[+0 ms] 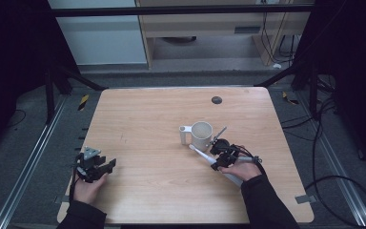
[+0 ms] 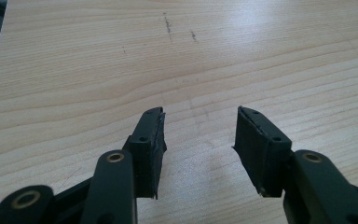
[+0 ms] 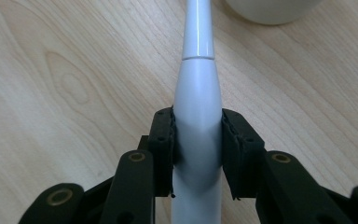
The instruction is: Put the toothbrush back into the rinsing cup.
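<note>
The person is sitting at the near edge of the table (image 1: 138,109), a gripper in each hand. The right gripper (image 1: 221,160) is clamping a toothbrush (image 1: 209,160), a white electric one, around the thick part of its handle. In the right gripper view the 2 jaws are pressing against both sides of that handle (image 3: 198,116), and the slimmer neck is running on past them toward the cup (image 3: 270,9) at the top edge. From the high view the toothbrush is lying at a slant, its narrow end pointing up and left and sitting just beside the base of the cup (image 1: 201,135), while its thick end is reaching back under the right hand (image 1: 246,169). Whether the narrow end is touching the cup, I cannot tell.

The cup is standing upright a little right of the table's middle, with its handle (image 1: 186,135) turned to the left. A small dark disc (image 1: 216,99) is lying near the far edge, well apart from everything else.

The left gripper (image 1: 95,164) is resting over the near-left part of the table, well apart from the cup and toothbrush. In the left gripper view its 2 jaws are standing spread wide, with only bare wood (image 2: 200,126) between them, so it is grasping nothing.
</note>
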{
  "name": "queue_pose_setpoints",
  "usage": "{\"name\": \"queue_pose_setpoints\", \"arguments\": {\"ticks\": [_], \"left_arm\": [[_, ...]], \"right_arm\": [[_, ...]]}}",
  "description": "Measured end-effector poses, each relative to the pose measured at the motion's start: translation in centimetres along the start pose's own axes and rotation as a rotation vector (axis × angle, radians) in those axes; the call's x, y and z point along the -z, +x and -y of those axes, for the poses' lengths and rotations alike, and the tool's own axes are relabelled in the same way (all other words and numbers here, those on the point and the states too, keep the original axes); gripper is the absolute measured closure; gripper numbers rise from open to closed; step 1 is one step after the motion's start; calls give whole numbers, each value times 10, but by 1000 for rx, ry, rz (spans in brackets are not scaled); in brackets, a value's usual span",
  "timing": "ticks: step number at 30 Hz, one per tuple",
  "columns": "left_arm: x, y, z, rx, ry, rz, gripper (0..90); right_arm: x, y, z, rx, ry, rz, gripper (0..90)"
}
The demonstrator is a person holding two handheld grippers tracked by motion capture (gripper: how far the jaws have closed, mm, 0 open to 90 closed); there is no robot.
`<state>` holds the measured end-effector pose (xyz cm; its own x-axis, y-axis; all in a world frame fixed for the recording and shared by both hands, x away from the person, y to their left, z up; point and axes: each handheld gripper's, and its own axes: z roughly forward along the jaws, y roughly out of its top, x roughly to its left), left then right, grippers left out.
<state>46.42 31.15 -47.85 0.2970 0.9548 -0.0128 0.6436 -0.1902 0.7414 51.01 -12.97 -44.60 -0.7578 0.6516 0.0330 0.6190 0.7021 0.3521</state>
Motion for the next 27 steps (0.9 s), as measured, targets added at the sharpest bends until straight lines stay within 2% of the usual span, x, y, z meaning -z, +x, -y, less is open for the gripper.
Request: {"name": "queue_pose_setpoints", "arguments": {"ticks": [4, 13, 18, 24, 27], "left_arm": [[0, 0, 0, 3, 1, -1, 516], [-1, 0, 0, 0, 3, -4, 518], [0, -1, 0, -2, 0, -1, 518], [-1, 0, 0, -4, 3, 0, 518], [0, -1, 0, -6, 2, 0, 519]], "right_arm": [[13, 4, 4, -12, -51, -19, 671], [38, 6, 18, -37, -242, -35, 671], [49, 7, 23, -56, -340, -59, 671], [58, 8, 26, -92, -459, -35, 670], [62, 7, 28, -126, -513, -18, 670]]}}
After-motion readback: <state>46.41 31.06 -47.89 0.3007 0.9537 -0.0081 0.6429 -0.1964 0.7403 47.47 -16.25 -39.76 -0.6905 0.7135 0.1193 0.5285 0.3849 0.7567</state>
